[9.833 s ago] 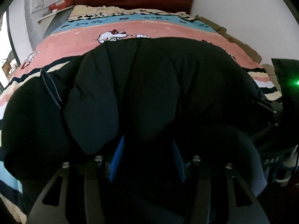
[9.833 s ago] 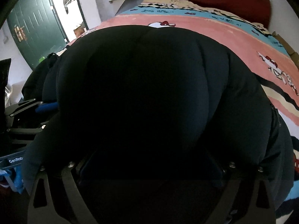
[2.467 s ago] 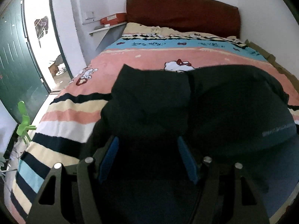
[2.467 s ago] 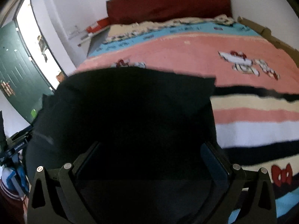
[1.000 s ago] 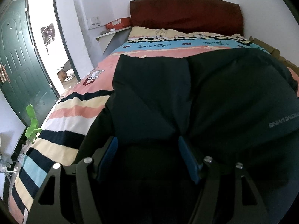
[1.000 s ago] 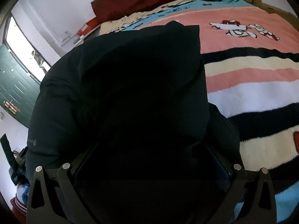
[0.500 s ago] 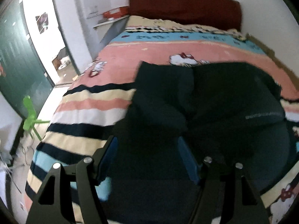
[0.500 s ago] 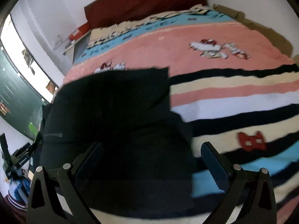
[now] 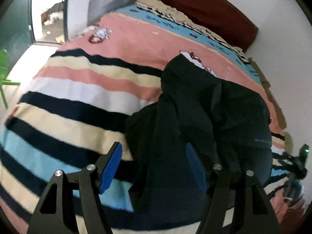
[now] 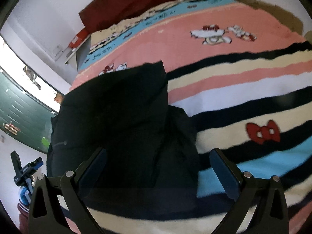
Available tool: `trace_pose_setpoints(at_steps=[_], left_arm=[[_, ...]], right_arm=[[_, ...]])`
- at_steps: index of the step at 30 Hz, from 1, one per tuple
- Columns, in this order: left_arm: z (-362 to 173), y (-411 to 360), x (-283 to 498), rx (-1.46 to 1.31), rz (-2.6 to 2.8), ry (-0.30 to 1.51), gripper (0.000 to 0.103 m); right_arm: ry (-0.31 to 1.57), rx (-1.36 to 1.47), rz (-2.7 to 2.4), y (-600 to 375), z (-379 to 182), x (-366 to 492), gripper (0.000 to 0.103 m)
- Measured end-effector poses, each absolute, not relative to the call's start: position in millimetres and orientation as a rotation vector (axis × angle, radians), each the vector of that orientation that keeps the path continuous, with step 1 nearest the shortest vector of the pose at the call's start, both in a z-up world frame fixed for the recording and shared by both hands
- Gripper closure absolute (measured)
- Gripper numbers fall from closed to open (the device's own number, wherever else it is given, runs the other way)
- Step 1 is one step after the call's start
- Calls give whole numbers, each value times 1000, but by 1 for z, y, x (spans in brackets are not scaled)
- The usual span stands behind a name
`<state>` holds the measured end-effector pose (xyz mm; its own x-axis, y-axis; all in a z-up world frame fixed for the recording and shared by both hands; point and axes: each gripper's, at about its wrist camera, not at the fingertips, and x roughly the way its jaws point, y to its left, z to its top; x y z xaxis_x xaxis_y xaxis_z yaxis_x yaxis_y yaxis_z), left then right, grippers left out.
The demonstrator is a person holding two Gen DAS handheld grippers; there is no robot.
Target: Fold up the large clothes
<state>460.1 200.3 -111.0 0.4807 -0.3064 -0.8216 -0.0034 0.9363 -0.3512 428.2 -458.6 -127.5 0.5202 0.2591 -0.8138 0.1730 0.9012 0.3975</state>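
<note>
— Lying in a dark heap on the bed (image 9: 81, 89), the jacket (image 9: 210, 105) is seen bunched and partly folded over itself. Where exactly is it placed?

— It is spread across the striped blanket (image 10: 243, 89), toward the near edge of the bed, with one flat panel (image 10: 120, 101) laid over the rest, as shown in the right wrist view.

— How is the left gripper (image 9: 154, 167) held?

— Its jaws are spread wide; the blue pads (image 9: 111, 165) are kept apart from the cloth on the left side, while the other pad is set against the dark fabric, and no grip can be made out.

— And the right gripper (image 10: 158, 167)?

— It is opened wide too, with the jacket's near edge seen between the pads (image 10: 224, 173) but not pinched.

— What is found around the bed?

— A dark red headboard (image 9: 210, 9) is set against the white wall, and a green door (image 10: 21, 117) is seen at the side.
</note>
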Motion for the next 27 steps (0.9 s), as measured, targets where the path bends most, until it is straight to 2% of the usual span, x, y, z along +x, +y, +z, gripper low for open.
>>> trace_pose_setpoints(at_steps=[6, 10, 13, 17, 22, 27], left_arm=[[-151, 194, 496, -394, -282, 1123, 36], [-174, 199, 511, -432, -302, 1137, 16], [-192, 209, 515, -506, -327, 1145, 7], [-213, 205, 516, -578, -392, 1182, 5], [-213, 194, 518, -787, -611, 1191, 5], [-223, 176, 523, -759, -659, 1261, 4]], right_arm=[[1109, 513, 73, -467, -177, 465, 1], [1148, 622, 119, -478, -212, 477, 1], [1159, 707, 163, -488, -232, 482, 1], [1197, 773, 248, -486, -254, 491, 1], [1196, 886, 482, -473, -257, 495, 1], [1214, 874, 542, -467, -268, 499, 0]])
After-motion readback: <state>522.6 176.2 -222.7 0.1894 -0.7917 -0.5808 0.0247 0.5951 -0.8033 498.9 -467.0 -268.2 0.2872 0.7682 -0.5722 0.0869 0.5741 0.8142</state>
